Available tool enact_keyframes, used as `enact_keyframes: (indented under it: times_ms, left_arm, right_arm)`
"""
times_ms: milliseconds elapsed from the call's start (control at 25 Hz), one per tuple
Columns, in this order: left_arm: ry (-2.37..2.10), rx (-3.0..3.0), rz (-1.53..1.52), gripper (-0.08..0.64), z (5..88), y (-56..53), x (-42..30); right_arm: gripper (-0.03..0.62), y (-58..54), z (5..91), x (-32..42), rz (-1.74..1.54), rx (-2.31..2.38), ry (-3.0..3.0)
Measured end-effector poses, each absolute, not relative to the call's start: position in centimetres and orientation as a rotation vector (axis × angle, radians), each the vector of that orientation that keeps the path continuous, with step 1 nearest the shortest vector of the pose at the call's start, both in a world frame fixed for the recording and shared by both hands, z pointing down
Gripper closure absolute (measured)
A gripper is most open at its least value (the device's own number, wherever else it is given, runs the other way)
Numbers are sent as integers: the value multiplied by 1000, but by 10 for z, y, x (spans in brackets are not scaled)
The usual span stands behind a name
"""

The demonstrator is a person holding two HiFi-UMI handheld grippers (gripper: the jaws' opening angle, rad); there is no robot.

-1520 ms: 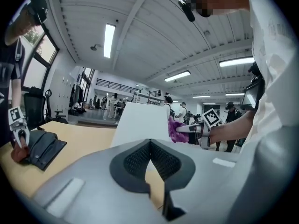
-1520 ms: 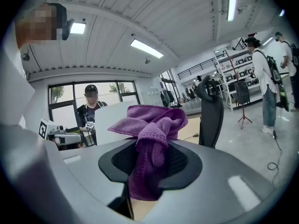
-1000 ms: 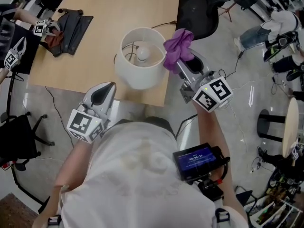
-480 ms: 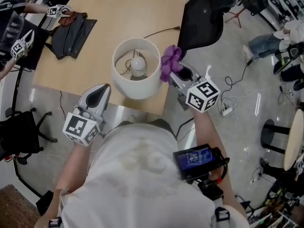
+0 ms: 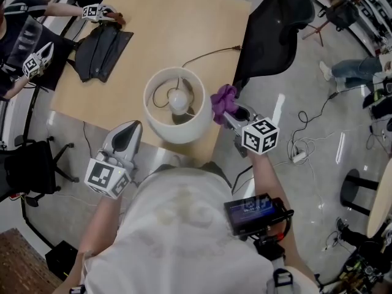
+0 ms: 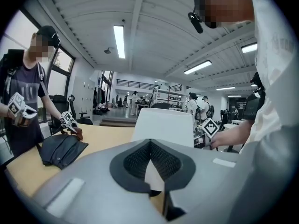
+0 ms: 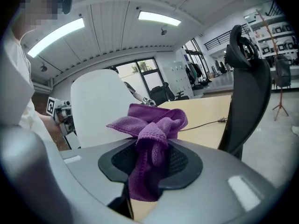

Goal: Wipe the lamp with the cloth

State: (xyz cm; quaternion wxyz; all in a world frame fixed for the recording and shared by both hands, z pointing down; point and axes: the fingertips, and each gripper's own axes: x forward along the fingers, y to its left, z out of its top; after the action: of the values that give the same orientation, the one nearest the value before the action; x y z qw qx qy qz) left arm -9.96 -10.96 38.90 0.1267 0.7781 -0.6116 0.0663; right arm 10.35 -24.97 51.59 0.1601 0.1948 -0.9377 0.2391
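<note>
View from above and along both tools. One lamp (image 5: 177, 106) is standing upright near the close edge of the bench (image 5: 153, 29), its long axis running vertical and the open top of its white drum shade facing up at my head camera. A single bulb (image 5: 179, 101) is showing inside the shade. One cord (image 5: 208, 52) is trailing from the lamp across the bench toward the one black chair (image 5: 269, 29).

I am operating two tools. The right hand-held gripper (image 5: 231, 111) is clenching the one purple cloth (image 5: 224, 101). The cloth is lying lengthwise between the jaws and bunching out past their tips, pointing at the right side of the shade. The bunch is sitting just beside the shade's rim; I cannot tell whether it is touching.

The left hand-held gripper (image 5: 127, 128) is pointing at the lamp's near left side, apart from it, with its jaws closed together and gripping nothing.

One dark garment (image 5: 104, 49) is lying at the far left of the bench, well apart from the lamp.
</note>
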Motion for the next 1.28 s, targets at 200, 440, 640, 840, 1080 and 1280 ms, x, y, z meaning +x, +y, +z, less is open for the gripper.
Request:
enact_keyframes:
  times_ms: [200, 440, 640, 840, 1080, 1280]
  left_arm:
    - [-1819, 2222, 205, 558, 391, -109, -102]
    - [-1859, 2176, 217, 558, 389, -105, -103]
    - [-1908, 2129, 229, 558, 391, -98, -109]
    - [-1933, 2090, 241, 558, 394, -92, -110]
    - [-1942, 2064, 259, 558, 393, -92, -103]
    - [-1948, 2050, 281, 558, 398, -91, -95]
  right_arm:
    - [445, -276, 449, 97, 562, 470, -2824]
    - [462, -269, 350, 54, 316, 99, -2979]
    - [465, -259, 336, 23, 320, -142, -2979]
    - [465, -269, 378, 24, 446, -189, -2901]
    - [463, -279, 462, 40, 435, -110, -2715]
    - [462, -281, 515, 57, 452, -97, -2587]
